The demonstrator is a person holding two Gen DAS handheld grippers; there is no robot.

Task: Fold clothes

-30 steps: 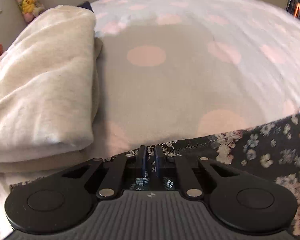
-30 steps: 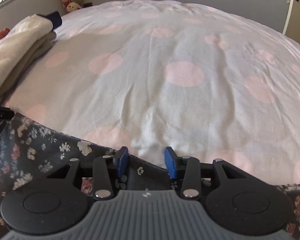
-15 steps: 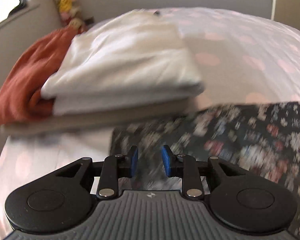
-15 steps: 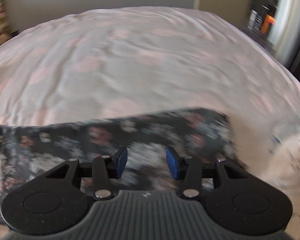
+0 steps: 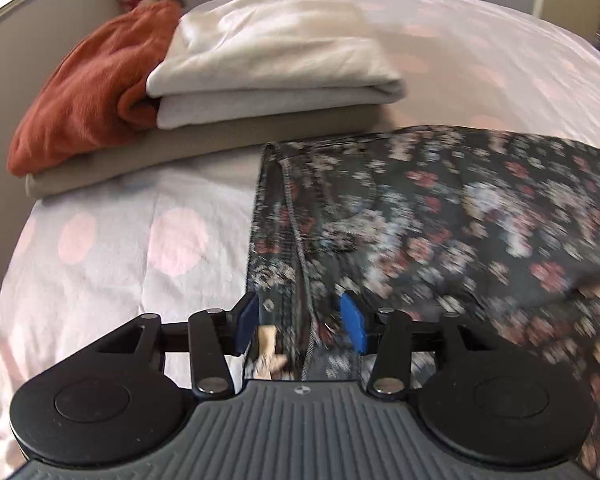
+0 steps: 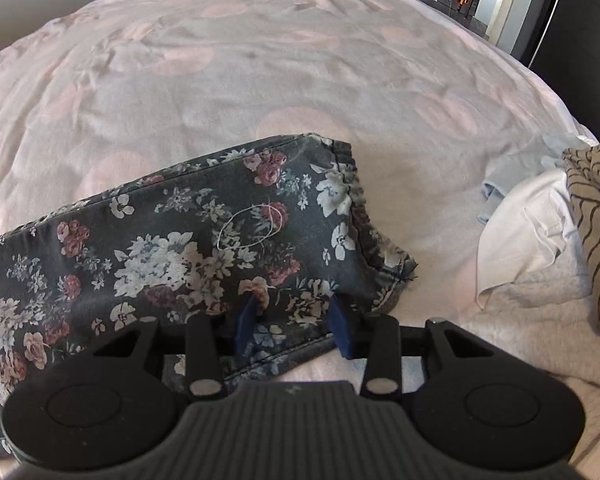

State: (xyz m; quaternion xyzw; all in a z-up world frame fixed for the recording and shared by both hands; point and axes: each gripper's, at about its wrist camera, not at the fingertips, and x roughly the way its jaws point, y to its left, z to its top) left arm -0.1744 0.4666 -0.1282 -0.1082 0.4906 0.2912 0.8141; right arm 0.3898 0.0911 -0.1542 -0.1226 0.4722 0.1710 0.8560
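A dark floral garment (image 5: 440, 220) lies stretched across the polka-dot bed cover (image 5: 120, 240). My left gripper (image 5: 300, 324) hovers over its left end. The jaws are opening, and a fold of the cloth sits loose between the blue pads. In the right wrist view the garment's (image 6: 180, 248) other end, with a gathered hem, lies flat. My right gripper (image 6: 294, 324) stands over that end. Its jaws are closing a little, with floral cloth between the pads, which do not press on it.
A stack of folded clothes lies at the back left: a white piece (image 5: 276, 52) over a taupe one (image 5: 204, 136), with a rust-orange garment (image 5: 88, 92) beside. At the right edge lies an unfolded heap: white cloth (image 6: 528, 220), striped cloth (image 6: 596, 208), pale blue cloth (image 6: 512, 168).
The left jaws, shut on the floral edge before, have parted, and that hand has swung left toward the folded stack. The right hand has swept right to the garment's far end.
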